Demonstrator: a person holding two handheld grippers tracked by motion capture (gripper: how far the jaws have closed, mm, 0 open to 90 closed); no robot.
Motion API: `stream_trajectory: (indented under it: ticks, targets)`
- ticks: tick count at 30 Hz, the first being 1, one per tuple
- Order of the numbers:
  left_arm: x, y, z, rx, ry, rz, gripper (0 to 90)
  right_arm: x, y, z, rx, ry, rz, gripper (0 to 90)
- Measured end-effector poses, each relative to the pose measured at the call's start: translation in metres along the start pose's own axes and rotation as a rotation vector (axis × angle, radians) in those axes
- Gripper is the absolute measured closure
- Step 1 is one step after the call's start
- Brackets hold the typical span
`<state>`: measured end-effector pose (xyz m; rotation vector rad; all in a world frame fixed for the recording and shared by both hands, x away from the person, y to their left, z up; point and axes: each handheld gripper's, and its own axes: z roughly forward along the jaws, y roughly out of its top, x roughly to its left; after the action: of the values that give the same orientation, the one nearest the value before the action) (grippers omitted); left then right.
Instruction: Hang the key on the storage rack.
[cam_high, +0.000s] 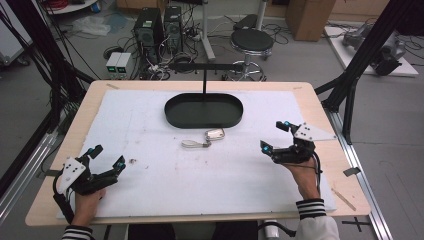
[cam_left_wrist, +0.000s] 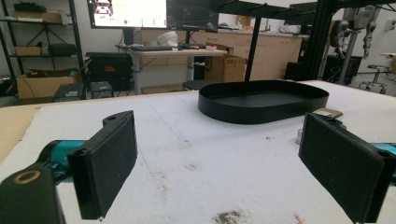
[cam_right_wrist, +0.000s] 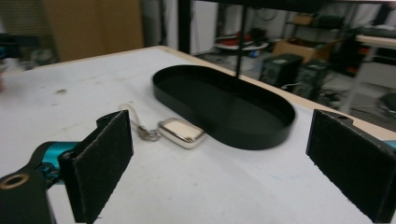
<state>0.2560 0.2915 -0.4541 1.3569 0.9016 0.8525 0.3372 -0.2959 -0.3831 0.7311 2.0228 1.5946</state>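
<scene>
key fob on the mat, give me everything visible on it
The key fob is a small rounded-rectangle piece with a shiny, pale metallic-looking face, lying flat on the white mat. A small metal ring joins it to a pale loop strap stretched out on the mat on its left in the high view. It sits just in front of the black oval tray, close to the wall but apparently not touching. Neither gripper touches it.

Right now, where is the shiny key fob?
In the high view the key fob lies on the white mat, mid-table, just in front of the black tray.
</scene>
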Motion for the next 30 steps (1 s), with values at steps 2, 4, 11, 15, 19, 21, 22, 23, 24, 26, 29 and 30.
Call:
stream_trajectory:
  ticks: [2, 4, 11, 15, 19, 21, 22, 23, 24, 26, 29, 30]
  targets:
    - [0.000, 0.000, 0.000, 0.001, -0.001, -0.002, 12.0, 0.001, 0.015, 0.013, 0.043, 0.081, -0.029, 6.3]
    - [0.000, 0.000, 0.000, 0.000, -0.001, 0.000, 12.0, 0.002, 0.025, 0.025, 0.079, 0.116, -0.066, 6.3]
    - [0.000, 0.000, 0.000, -0.001, -0.002, 0.000, 12.0, 0.009, 0.049, 0.054, 0.151, 0.205, -0.161, 6.4]
    - [0.000, 0.000, 0.000, -0.002, -0.003, 0.003, 12.0, 0.014, 0.059, 0.076, 0.214, 0.312, -0.207, 6.4]
    - [0.000, 0.000, 0.000, -0.001, -0.004, 0.002, 12.0, 0.018, 0.064, 0.100, 0.281, 0.402, -0.223, 6.3]
    - [0.000, 0.000, 0.000, -0.001, -0.005, 0.002, 12.0, 0.021, 0.067, 0.113, 0.328, 0.433, -0.240, 6.4]
    - [0.000, 0.000, 0.000, -0.002, -0.005, 0.001, 12.0, 0.023, 0.069, 0.119, 0.349, 0.448, -0.248, 6.4]
    - [0.000, 0.000, 0.000, -0.002, -0.005, 0.001, 12.0, 0.023, 0.069, 0.119, 0.349, 0.448, -0.248, 6.4]
    - [0.000, 0.000, 0.000, -0.002, -0.005, 0.000, 12.0, 0.025, 0.073, 0.128, 0.368, 0.469, -0.268, 6.4]
    - [0.000, 0.000, 0.000, -0.002, -0.006, 0.001, 12.0, 0.027, 0.075, 0.138, 0.404, 0.488, -0.271, 6.4]
    - [0.000, 0.000, 0.000, -0.002, -0.005, 0.003, 12.0, 0.031, 0.076, 0.150, 0.451, 0.508, -0.298, 6.4]
    - [0.000, 0.000, 0.000, -0.003, -0.006, 0.001, 12.0, 0.032, 0.076, 0.154, 0.469, 0.510, -0.309, 6.4]
